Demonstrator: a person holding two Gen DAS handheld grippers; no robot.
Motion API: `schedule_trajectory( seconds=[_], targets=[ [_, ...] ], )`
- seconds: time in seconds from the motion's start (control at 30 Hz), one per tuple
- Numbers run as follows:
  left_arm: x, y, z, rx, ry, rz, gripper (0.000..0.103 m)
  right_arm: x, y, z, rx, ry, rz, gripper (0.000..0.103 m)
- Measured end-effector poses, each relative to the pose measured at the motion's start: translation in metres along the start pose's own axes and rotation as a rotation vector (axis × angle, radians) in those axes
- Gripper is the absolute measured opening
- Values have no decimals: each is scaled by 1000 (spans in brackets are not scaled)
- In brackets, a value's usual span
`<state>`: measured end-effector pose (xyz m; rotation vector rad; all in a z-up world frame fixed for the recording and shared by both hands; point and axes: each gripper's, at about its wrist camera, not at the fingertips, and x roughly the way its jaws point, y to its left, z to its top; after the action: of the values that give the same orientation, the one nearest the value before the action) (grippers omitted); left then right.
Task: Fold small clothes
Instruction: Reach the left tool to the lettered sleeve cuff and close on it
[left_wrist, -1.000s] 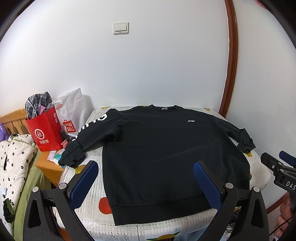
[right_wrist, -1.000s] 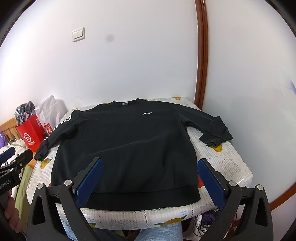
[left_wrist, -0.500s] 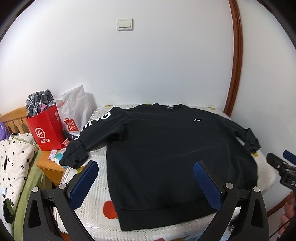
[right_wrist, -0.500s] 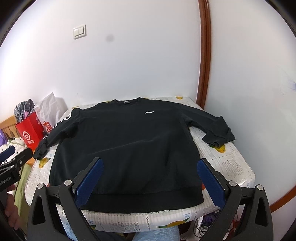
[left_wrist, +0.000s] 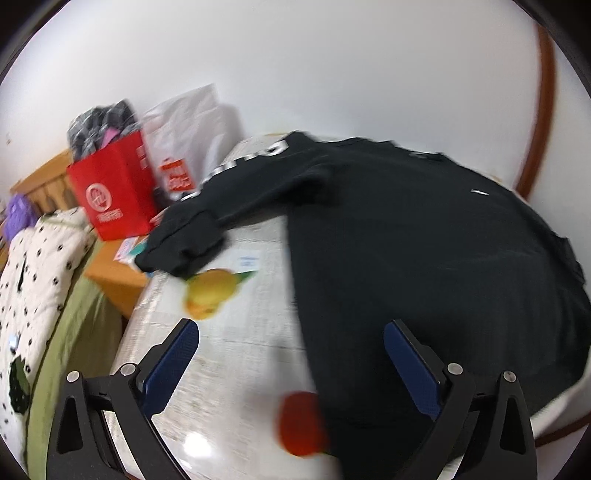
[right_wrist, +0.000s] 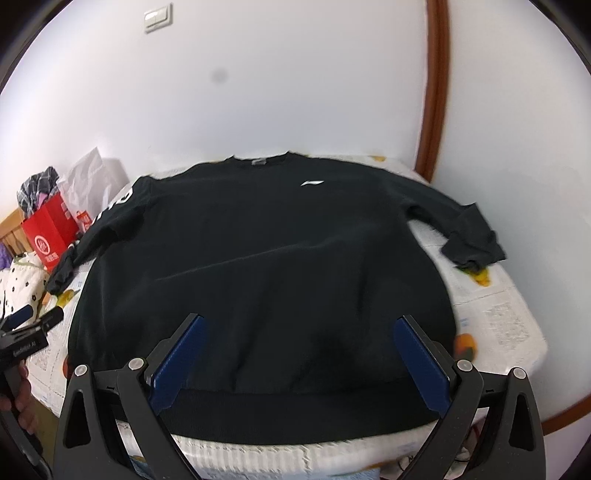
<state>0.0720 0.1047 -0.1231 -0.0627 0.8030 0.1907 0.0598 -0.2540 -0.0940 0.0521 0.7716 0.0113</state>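
Note:
A black long-sleeved sweatshirt (right_wrist: 266, 266) lies flat, front up, on a small table with a fruit-print cover (right_wrist: 495, 317). Its left sleeve with white lettering (left_wrist: 243, 170) runs to the table's left edge, the cuff (left_wrist: 181, 247) hanging over it. Its right sleeve cuff (right_wrist: 472, 243) lies at the right. My left gripper (left_wrist: 291, 354) is open above the table's front left part, beside the sweatshirt's left side. My right gripper (right_wrist: 299, 347) is open over the hem (right_wrist: 295, 417), holding nothing. The left gripper (right_wrist: 33, 321) also shows at the right wrist view's left edge.
A red paper bag (left_wrist: 110, 195) with clothes in it and a white plastic bag (left_wrist: 188, 136) stand on a wooden nightstand (left_wrist: 114, 273) left of the table. A spotted quilt (left_wrist: 33, 273) lies further left. White wall behind, brown door frame (right_wrist: 436, 85) at the right.
My left gripper has swung left and moved forward and down toward the left sleeve; its view is motion-blurred. My right gripper has come closer over the hem. The sweatshirt has not moved.

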Motion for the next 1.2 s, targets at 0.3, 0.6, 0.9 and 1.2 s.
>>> schedule_trajectory(
  seconds=[0.3, 0.6, 0.9, 1.2],
  targets=[
    [53, 59, 21, -77, 3, 88, 98, 54, 41, 5, -83, 75, 34, 100],
    [111, 64, 46, -49, 47, 159, 90, 91, 58, 12, -132, 131, 25, 100],
    [121, 68, 67, -73, 96, 254, 11, 120, 55, 12, -137, 178, 39, 100],
    [83, 23, 115, -81, 32, 104, 10, 112, 24, 15, -93, 142, 96, 100]
  ],
)
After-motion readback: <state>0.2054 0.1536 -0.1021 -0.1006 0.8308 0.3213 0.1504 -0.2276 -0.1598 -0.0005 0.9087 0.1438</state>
